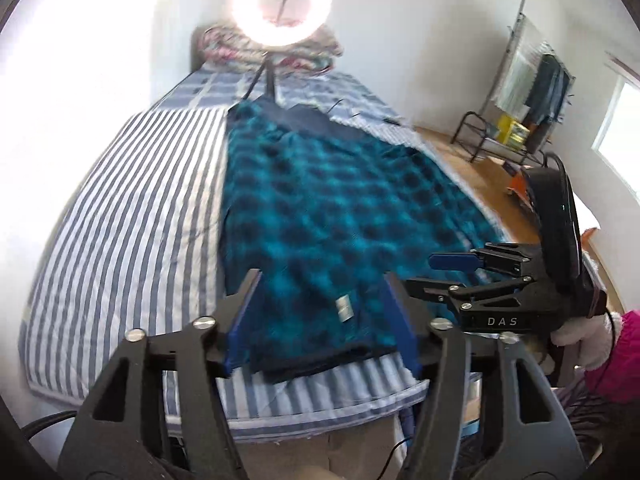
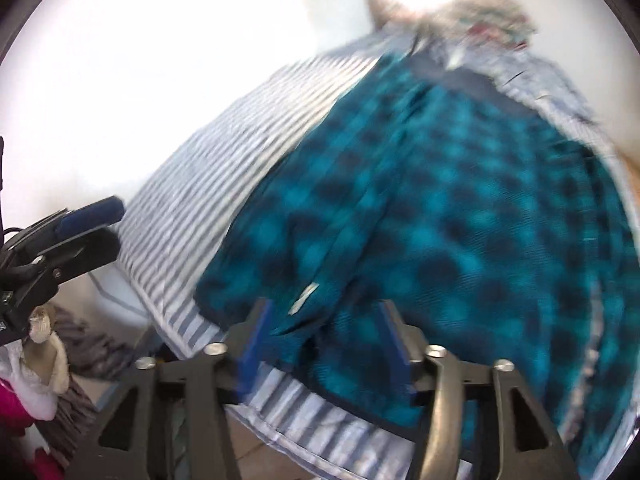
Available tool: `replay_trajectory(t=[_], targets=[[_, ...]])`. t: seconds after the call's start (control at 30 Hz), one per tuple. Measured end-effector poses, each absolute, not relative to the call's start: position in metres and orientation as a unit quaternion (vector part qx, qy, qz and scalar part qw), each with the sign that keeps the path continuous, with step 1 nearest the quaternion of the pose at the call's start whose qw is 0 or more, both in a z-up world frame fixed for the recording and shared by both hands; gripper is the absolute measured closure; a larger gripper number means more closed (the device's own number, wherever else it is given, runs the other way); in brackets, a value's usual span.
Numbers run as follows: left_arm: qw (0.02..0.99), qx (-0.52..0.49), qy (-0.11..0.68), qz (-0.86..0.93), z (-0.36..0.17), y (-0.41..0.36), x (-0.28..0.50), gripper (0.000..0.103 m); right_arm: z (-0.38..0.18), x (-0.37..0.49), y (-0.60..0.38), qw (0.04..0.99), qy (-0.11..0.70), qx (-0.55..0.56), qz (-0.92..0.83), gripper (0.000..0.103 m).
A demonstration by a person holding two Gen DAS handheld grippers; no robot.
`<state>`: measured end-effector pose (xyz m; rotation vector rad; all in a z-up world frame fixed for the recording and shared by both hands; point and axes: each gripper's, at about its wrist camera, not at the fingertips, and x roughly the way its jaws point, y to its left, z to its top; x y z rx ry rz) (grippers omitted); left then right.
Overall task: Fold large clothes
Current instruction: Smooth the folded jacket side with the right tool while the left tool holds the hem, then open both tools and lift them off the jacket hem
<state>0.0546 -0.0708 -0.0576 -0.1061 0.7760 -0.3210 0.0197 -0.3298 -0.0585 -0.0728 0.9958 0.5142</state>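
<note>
A large teal and black checked garment (image 1: 332, 200) lies lengthwise on the striped bed (image 1: 132, 216); it also fills the right wrist view (image 2: 460, 208). A small white label (image 1: 344, 307) sits near its near hem. My left gripper (image 1: 320, 312) is open above the near hem, holding nothing. My right gripper (image 2: 324, 336) is open over the hem's near edge, also empty; it shows in the left wrist view (image 1: 436, 274) at the garment's right side. The left gripper shows in the right wrist view (image 2: 104, 228) to the left of the bed.
A bright ring light (image 1: 282, 4) on a stand rises at the bed's far end, before floral pillows (image 1: 224, 46). A metal rack (image 1: 516, 128) with hanging clothes stands on the wooden floor at right. The bed's near edge (image 1: 320, 408) lies just below the grippers.
</note>
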Motion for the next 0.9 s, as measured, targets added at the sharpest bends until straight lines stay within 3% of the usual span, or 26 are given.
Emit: replay_trajectory(t=[0.13,0.27,0.37,0.63,0.9], targets=[[0.912,-0.039,0.368,-0.175,-0.019,-0.085,0.064,0.035,-0.025,0.015,-0.370,0.871,0.445,-0.007,0.208,0.028],[0.909,-0.034,0.367,-0.197,0.015,-0.101,0.080,0.022,0.003,0.021,-0.415,0.895,0.417,0.034,0.157,0.026],[0.911,-0.012,0.358,-0.204,0.028,-0.119,0.090,0.022,0.017,0.025,-0.450,0.908,0.397,0.057,0.123,0.020],[0.898,0.010,0.374,-0.233,0.016,-0.151,0.095,0.022,0.007,0.019,-0.539,0.907,0.406,0.107,0.037,0.020],[0.891,0.011,0.378,-0.252,-0.008,-0.166,0.104,0.022,-0.047,-0.002,-0.618,0.881,0.434,0.186,-0.038,0.021]])
